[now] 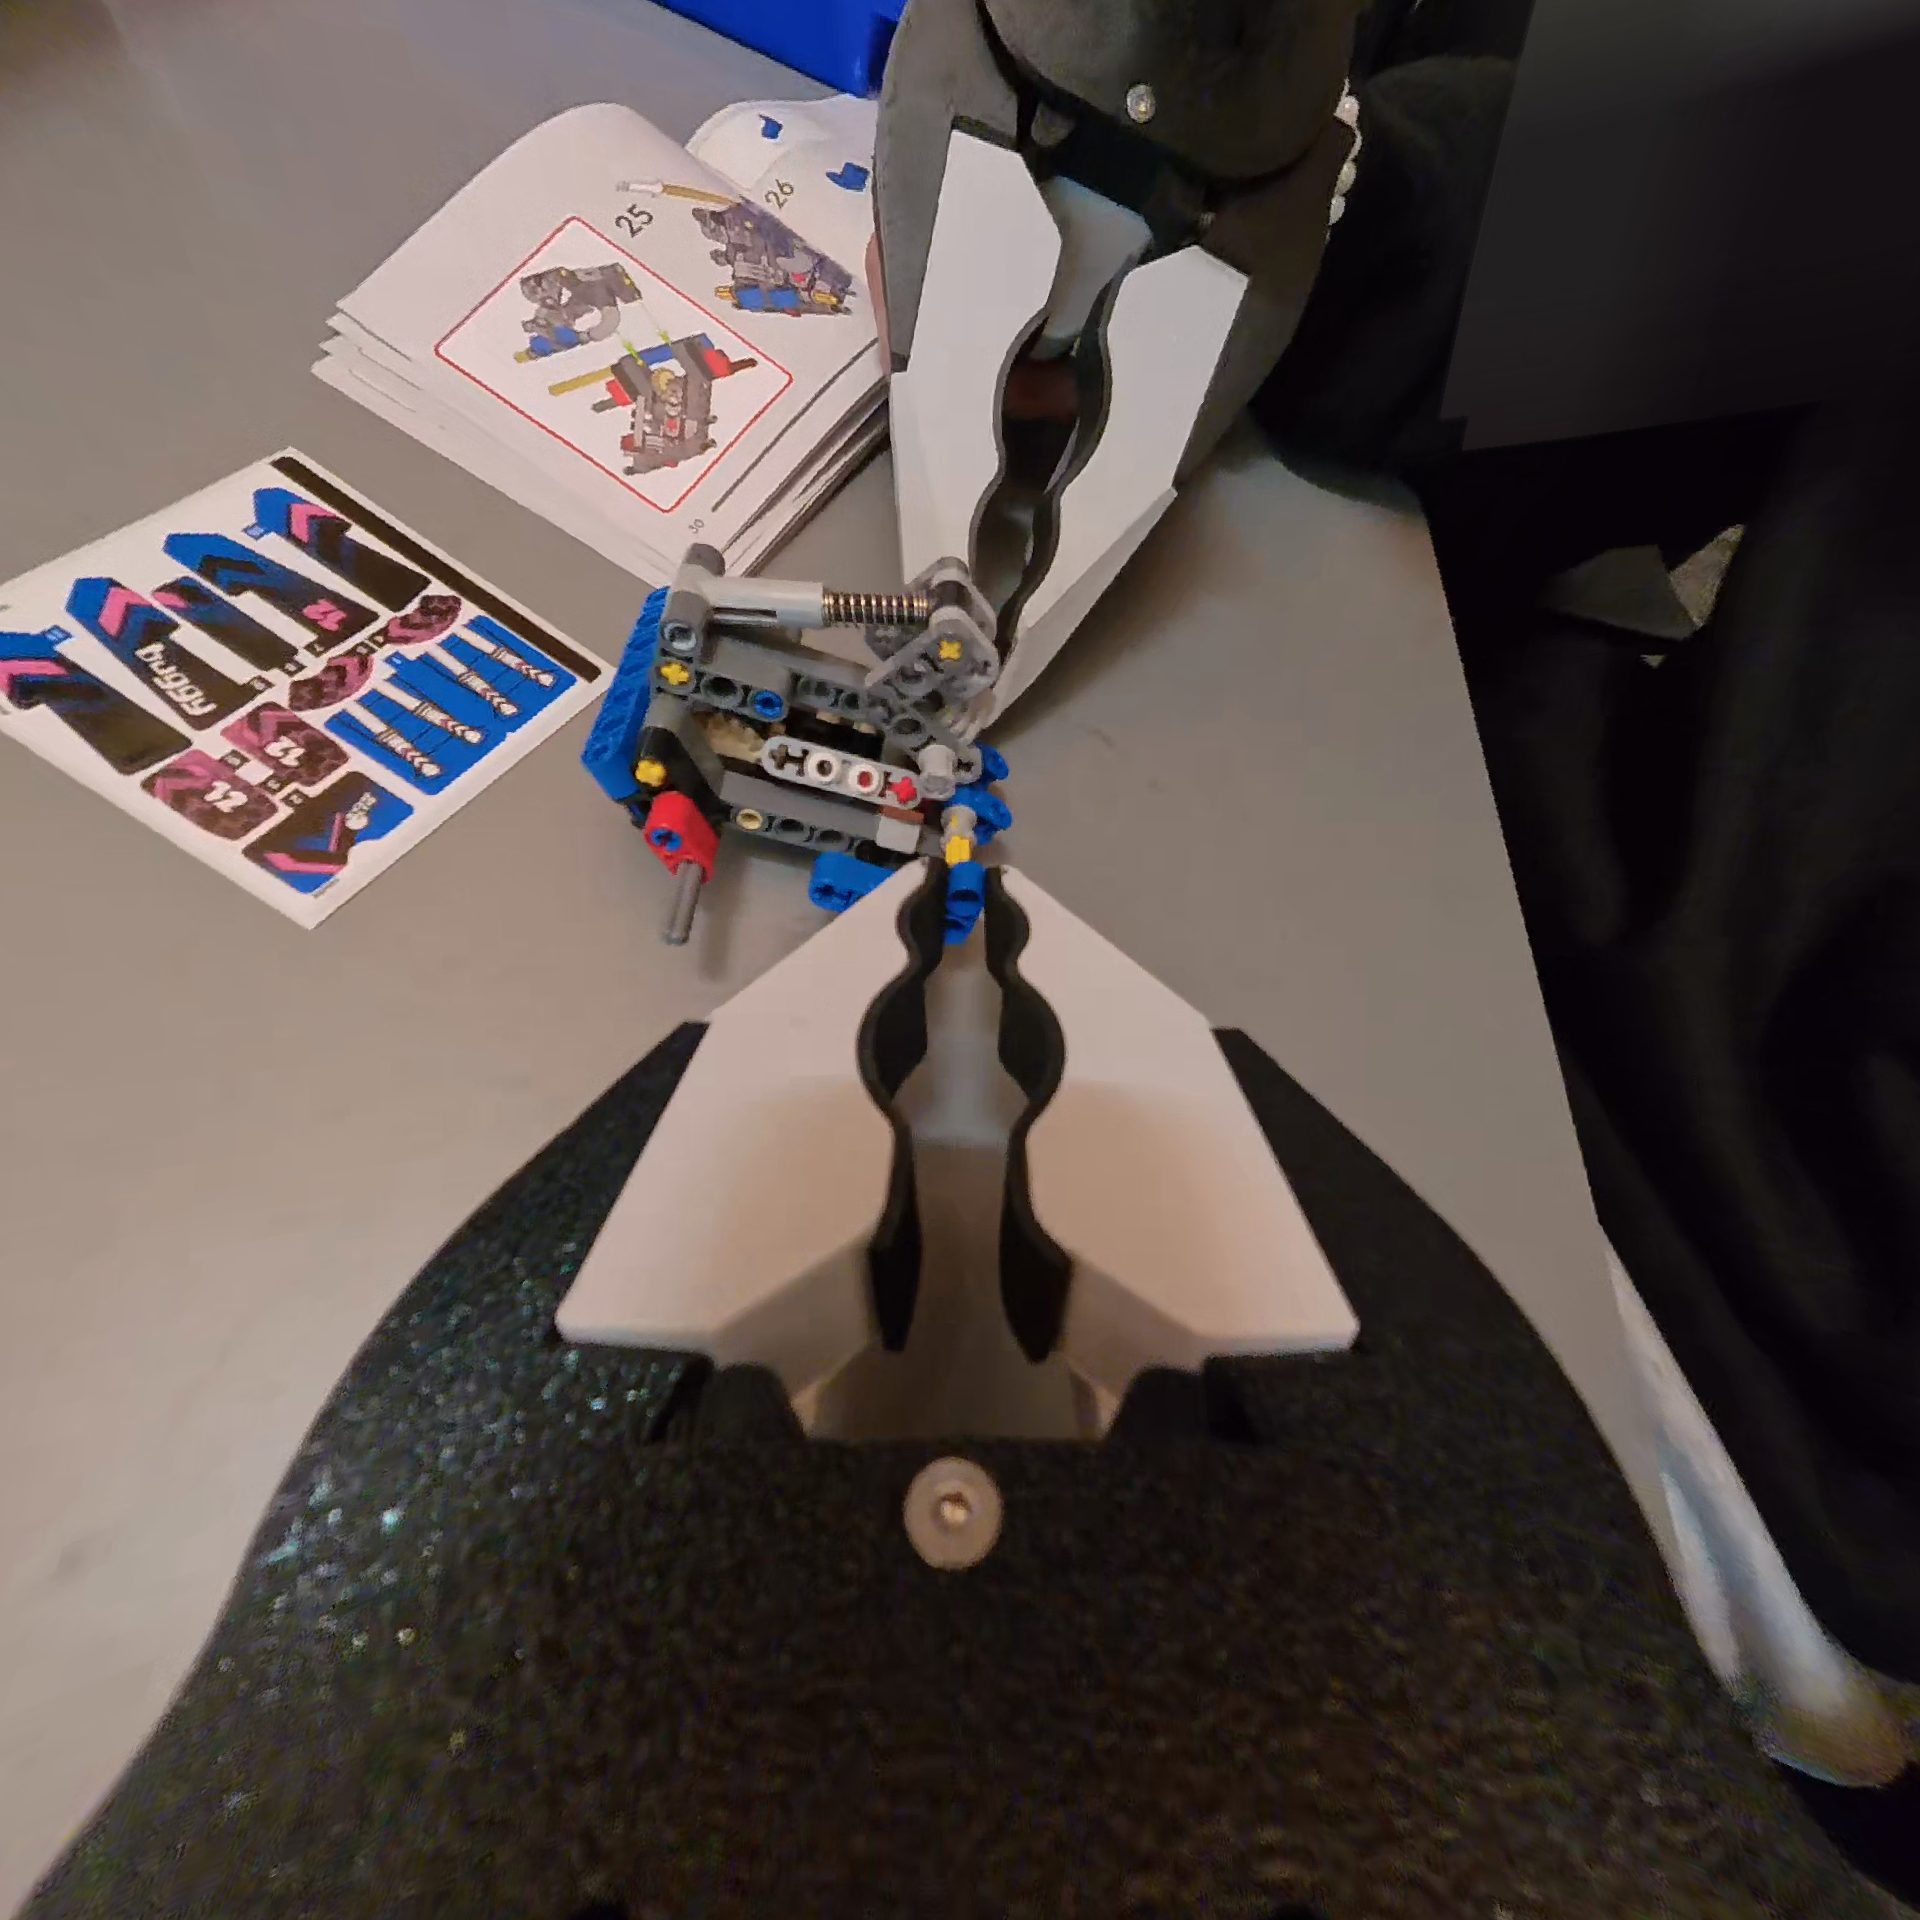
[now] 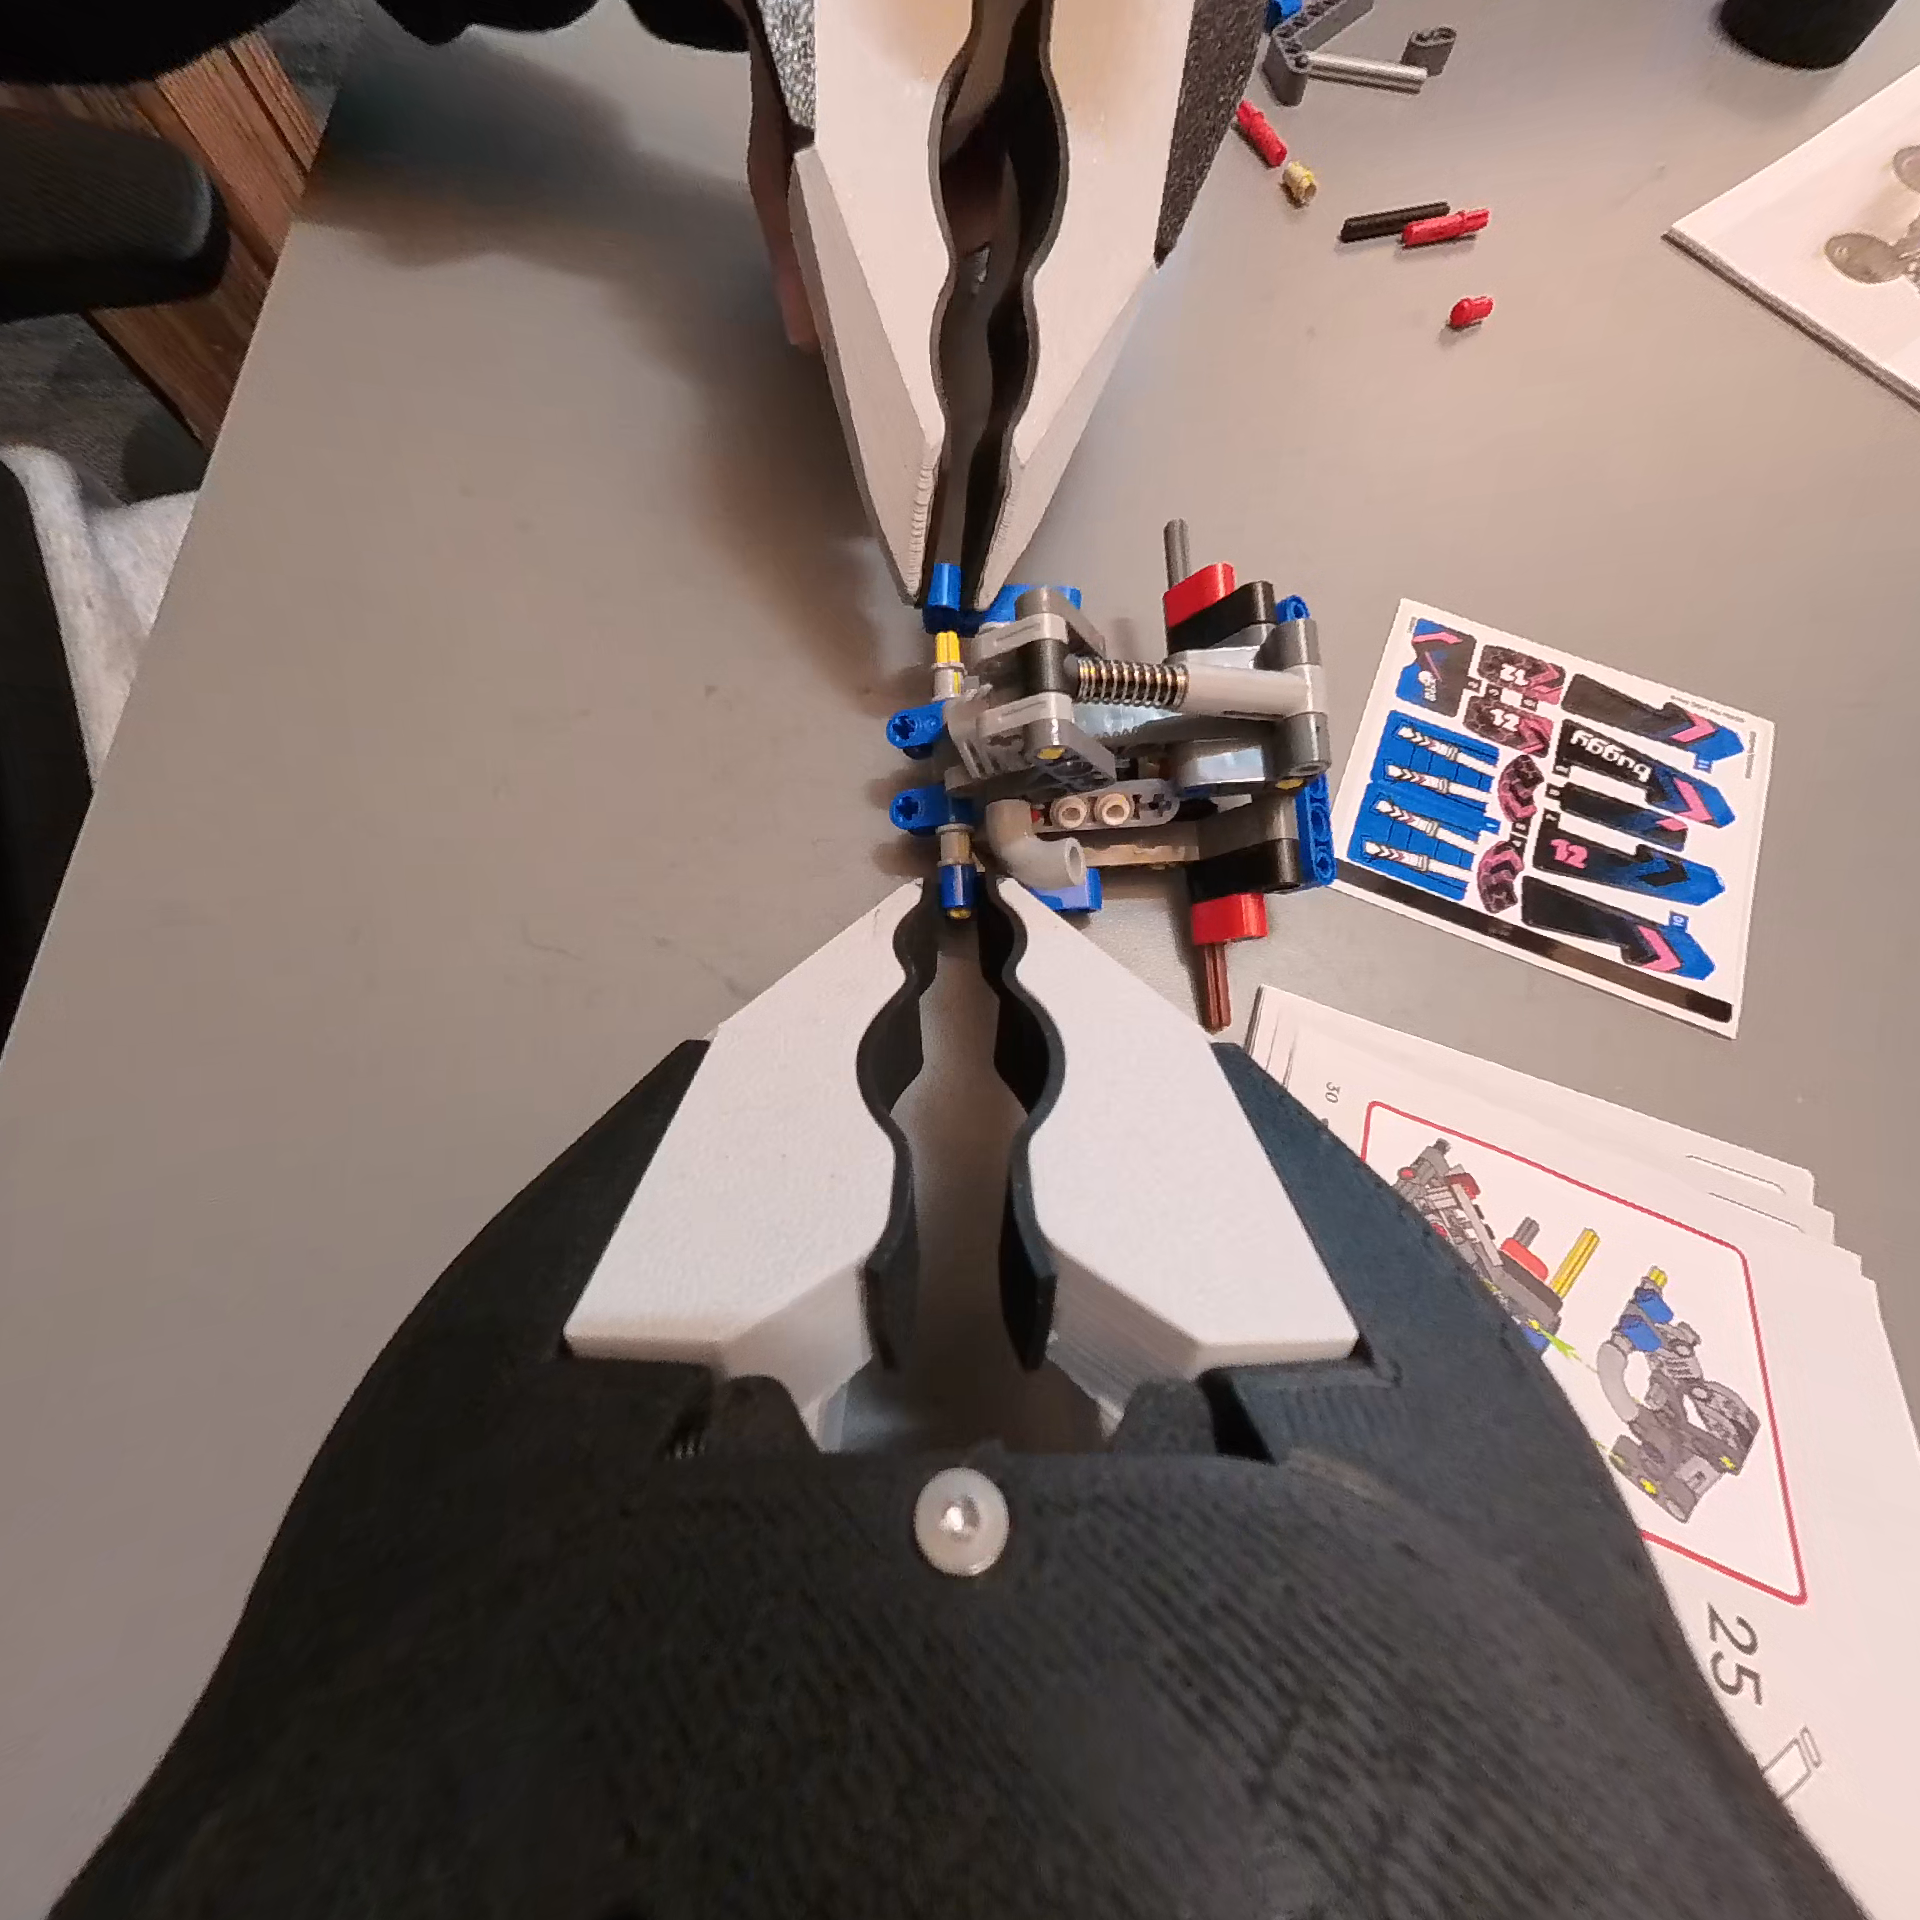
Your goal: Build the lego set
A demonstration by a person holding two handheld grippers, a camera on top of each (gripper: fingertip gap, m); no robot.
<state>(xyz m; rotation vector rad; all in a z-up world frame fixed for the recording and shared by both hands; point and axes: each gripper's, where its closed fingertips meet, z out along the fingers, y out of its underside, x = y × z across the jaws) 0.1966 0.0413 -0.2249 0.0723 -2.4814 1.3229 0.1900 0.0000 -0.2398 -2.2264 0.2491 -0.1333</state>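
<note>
A partly built lego assembly (image 1: 790, 727) of grey, blue, black and red beams with a spring shock lies on the grey table (image 1: 260, 1143). It also shows in the right wrist view (image 2: 1122, 748). My left gripper (image 1: 961, 888) is shut on a blue connector (image 1: 964, 902) at one end of the assembly's yellow axle. My right gripper (image 2: 961, 902) is shut on the blue connector (image 2: 956, 883) at the axle's other end. The two grippers face each other across the assembly; the left gripper (image 2: 951, 594) and the right gripper (image 1: 995, 639) each show in the other's view.
An open instruction booklet (image 1: 582, 343) and a sticker sheet (image 1: 281, 675) lie beside the assembly. Loose red and black pins (image 2: 1413, 223) and a grey sub-assembly (image 2: 1351, 62) lie farther off. A blue bin (image 1: 810, 31) stands behind. The table edge (image 1: 1507, 831) runs close by. The grippers' ends are close to 5 centimetres from one another.
</note>
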